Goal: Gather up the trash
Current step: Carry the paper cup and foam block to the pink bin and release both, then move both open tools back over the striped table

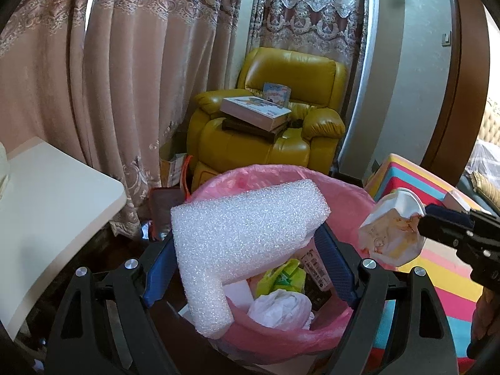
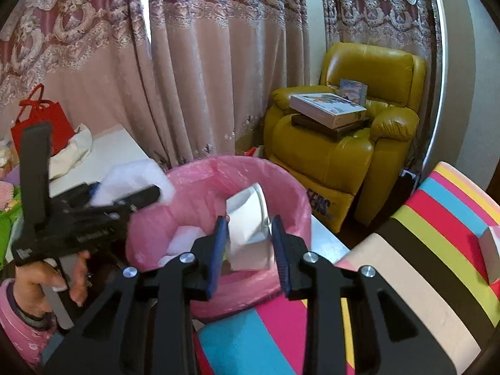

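A bin lined with a pink bag (image 1: 347, 206) stands on the floor and holds wrappers and crumpled white paper (image 1: 281, 307). My left gripper (image 1: 247, 250) is shut on an L-shaped piece of white foam (image 1: 243, 231), held over the bin; the foam also shows in the right wrist view (image 2: 131, 178). My right gripper (image 2: 250, 243) is shut on a crushed white paper cup (image 2: 247, 228) over the bin's pink rim (image 2: 200, 175). From the left wrist view that cup (image 1: 390, 228) hangs at the bin's right edge.
A yellow armchair (image 1: 268, 143) with boxes on it stands behind the bin, before heavy curtains (image 1: 140, 62). A white table (image 1: 53, 200) is at left with a red bag (image 2: 40, 122). A striped mat and block (image 2: 437, 218) lie at right.
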`<state>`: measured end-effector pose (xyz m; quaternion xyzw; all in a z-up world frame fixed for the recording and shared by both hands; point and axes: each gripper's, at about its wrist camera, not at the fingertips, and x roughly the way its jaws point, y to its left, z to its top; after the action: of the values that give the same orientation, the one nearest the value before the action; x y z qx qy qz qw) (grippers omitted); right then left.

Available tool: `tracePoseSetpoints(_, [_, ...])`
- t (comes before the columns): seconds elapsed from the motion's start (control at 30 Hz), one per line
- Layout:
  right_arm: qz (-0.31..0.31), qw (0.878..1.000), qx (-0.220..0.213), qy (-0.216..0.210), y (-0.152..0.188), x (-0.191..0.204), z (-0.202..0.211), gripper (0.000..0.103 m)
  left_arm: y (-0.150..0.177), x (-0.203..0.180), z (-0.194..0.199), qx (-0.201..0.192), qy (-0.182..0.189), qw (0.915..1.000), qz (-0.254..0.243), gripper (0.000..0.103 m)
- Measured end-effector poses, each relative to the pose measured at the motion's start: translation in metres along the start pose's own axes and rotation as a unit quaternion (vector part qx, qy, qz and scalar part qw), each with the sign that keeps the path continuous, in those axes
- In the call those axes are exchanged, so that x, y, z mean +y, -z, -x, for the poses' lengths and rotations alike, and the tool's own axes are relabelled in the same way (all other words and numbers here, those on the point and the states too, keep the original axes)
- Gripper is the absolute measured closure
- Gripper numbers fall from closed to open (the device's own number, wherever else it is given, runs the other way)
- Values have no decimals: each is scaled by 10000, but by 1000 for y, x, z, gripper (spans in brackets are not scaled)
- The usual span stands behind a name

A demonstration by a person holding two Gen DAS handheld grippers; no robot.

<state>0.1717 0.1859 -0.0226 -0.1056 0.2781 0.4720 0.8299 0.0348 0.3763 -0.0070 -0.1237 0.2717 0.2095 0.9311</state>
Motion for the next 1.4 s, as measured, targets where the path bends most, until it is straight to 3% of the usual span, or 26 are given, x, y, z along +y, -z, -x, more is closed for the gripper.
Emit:
tracePoseSetpoints(0.4, [-284,9980,-255,-512,-22,-12,2,74,-10,5,5,-139,47,9998,92,25])
tracePoseSetpoints(0.6, [-296,9984,-81,-469,-22,-8,-16,74,-18,3,-7,-85,54,9999,64,25])
tracePoseSetpoints(0.8, [-482,9980,8,-417,-24,-16,-32,73,-31,11,-36,121,136,9989,442,24])
tracePoseSetpoints(0.83, [-534,9975,-3,-463,-25,-19,-33,70,-32,12,-40,132,126,9986,490,24])
tracePoseSetpoints(0.9, [-666,9967,-33,-461,-24,-25,-32,37,-31,13,-46,169,132,9984,520,12])
tracePoseSetpoints(0.93, [-724,9965,-88,-419,-23,-28,-30,32,-30,13,-47,151,105,9985,521,10])
tracePoseSetpoints(1.23, [-872,9962,24,-61,1,-60,-4,31,-11,0,-38,221,-210,9994,187,10])
tracePoseSetpoints(1.3, [-936,9956,48,58,12,-71,7,24,-7,-14,-33,234,-381,9990,7,10])
tracePoseSetpoints(1.4, [-1012,9939,101,417,36,-92,29,22,4,-46,-25,184,-366,9978,-514,9])
